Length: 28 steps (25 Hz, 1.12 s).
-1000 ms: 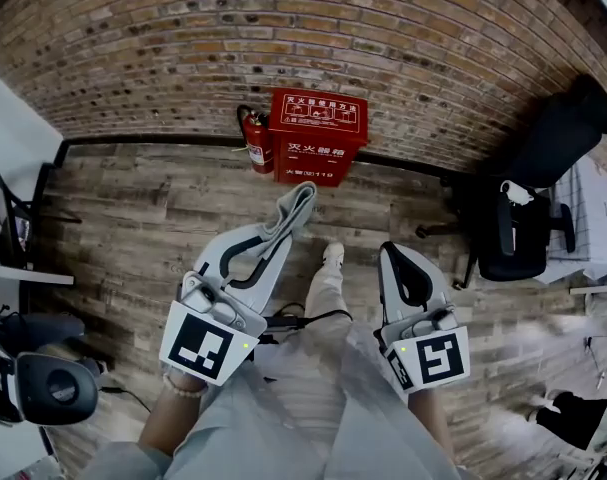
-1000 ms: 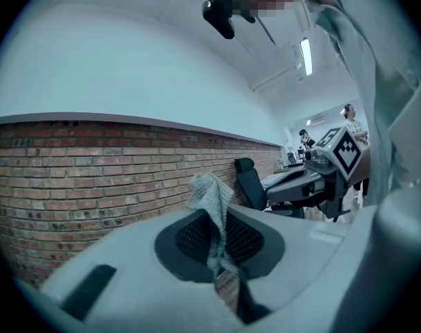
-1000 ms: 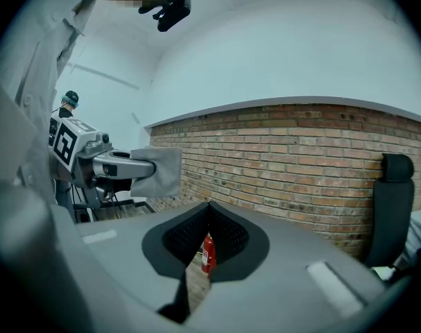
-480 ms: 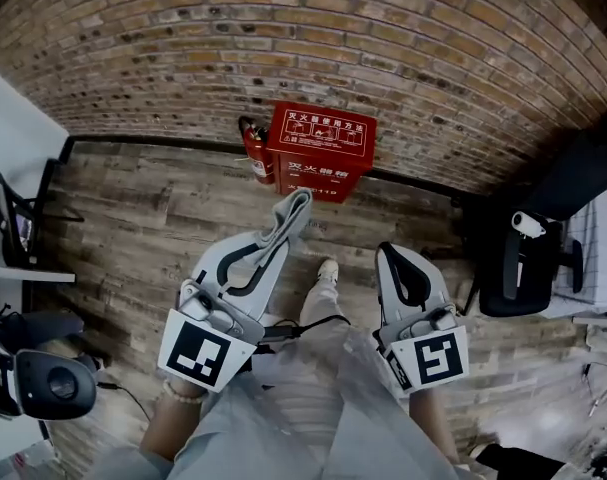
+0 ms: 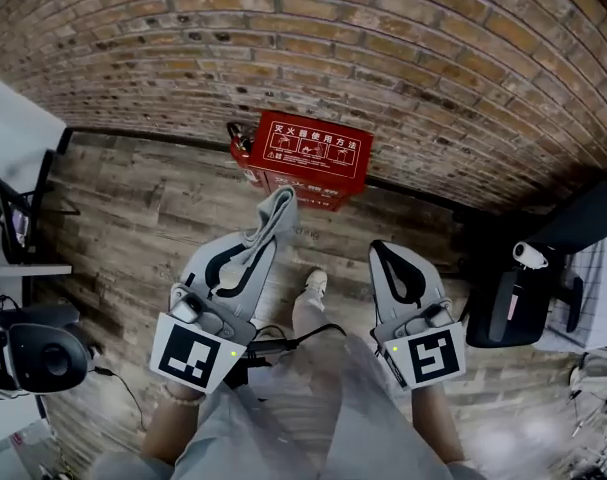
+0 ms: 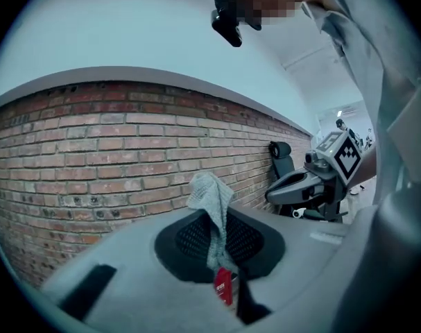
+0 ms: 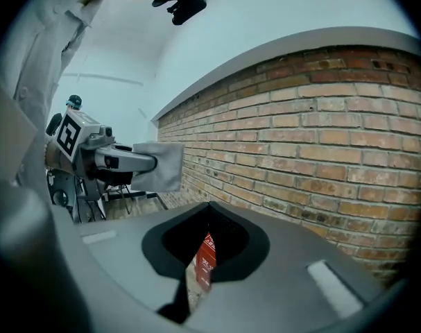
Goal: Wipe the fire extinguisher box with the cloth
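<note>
left gripper (image 5: 267, 230): its jaws are clamping a grey cloth (image 5: 278, 206). the cloth is sticking out past the tips, and in the left gripper view it is rising between them as a crumpled fold.
right gripper (image 5: 387, 256): its jaws are meeting at the tips and gripping nothing. it is hovering over the floor beside the left one.
fire extinguisher box (image 5: 313, 156): red, with white print and small pictures on its top. it is standing on the wooden floor (image 5: 133, 208) against the brick wall (image 5: 383, 58), ahead of both grippers. the cloth and the jaws are staying clear of it.
inside the box: the lid is lying shut, so the contents are not showing.
box through the jaws: in each gripper view a sliver of red is showing through the slit behind the jaw tips.
fire extinguisher (image 5: 240, 140): red with a black top, standing just beside the box's left side, close to the wall.
in the way: the person's shoe (image 5: 314, 283) and a pale trouser leg are showing between the two grippers, on the floor short of the box.
cable (image 5: 303, 336): black, running between the rear ends of the grippers.
office chair (image 5: 511, 303): black, standing well to the right of the box, near the wall.
left edge: a second dark chair (image 5: 8, 218) is standing well apart from the box. below it a black rounded object (image 5: 43, 358) is showing, and i cannot tell what it is.
</note>
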Available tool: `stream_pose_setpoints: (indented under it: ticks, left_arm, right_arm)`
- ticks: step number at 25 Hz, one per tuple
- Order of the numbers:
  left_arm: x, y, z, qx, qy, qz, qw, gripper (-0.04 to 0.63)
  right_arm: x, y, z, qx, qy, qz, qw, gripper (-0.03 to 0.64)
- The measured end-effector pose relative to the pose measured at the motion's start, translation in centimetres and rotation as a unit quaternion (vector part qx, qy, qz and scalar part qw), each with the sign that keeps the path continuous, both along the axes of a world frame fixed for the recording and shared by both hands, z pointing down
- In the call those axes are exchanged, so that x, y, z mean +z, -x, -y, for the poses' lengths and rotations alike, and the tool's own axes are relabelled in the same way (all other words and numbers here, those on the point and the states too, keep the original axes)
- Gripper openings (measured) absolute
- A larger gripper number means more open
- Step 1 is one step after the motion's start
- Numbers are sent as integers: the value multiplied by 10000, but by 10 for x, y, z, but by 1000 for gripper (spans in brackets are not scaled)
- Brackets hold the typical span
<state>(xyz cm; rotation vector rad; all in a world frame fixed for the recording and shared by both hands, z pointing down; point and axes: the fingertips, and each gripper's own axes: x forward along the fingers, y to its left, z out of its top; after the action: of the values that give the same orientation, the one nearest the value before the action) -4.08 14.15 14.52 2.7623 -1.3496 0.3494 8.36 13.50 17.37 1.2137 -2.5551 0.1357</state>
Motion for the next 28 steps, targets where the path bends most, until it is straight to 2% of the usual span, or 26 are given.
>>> stream_pose_setpoints:
  ticks: [4, 9, 21, 28]
  left_arm:
    - [4, -10, 26, -108, 92, 92, 9999, 9]
    - [12, -19, 49, -152, 208, 171, 9995, 9]
    - [37, -23, 73, -161, 421, 282, 9986, 9]
    - [55, -25, 98, -89, 475, 226, 9986, 9]
  right_arm:
    - [2, -8, 32, -129, -28, 165, 9998, 8]
    - [13, -14, 54, -277, 40, 115, 9995, 8]
    - [44, -16, 74, -366, 286, 58, 9989, 8]
    - [60, -15, 94, -201, 358, 109, 9991, 8]
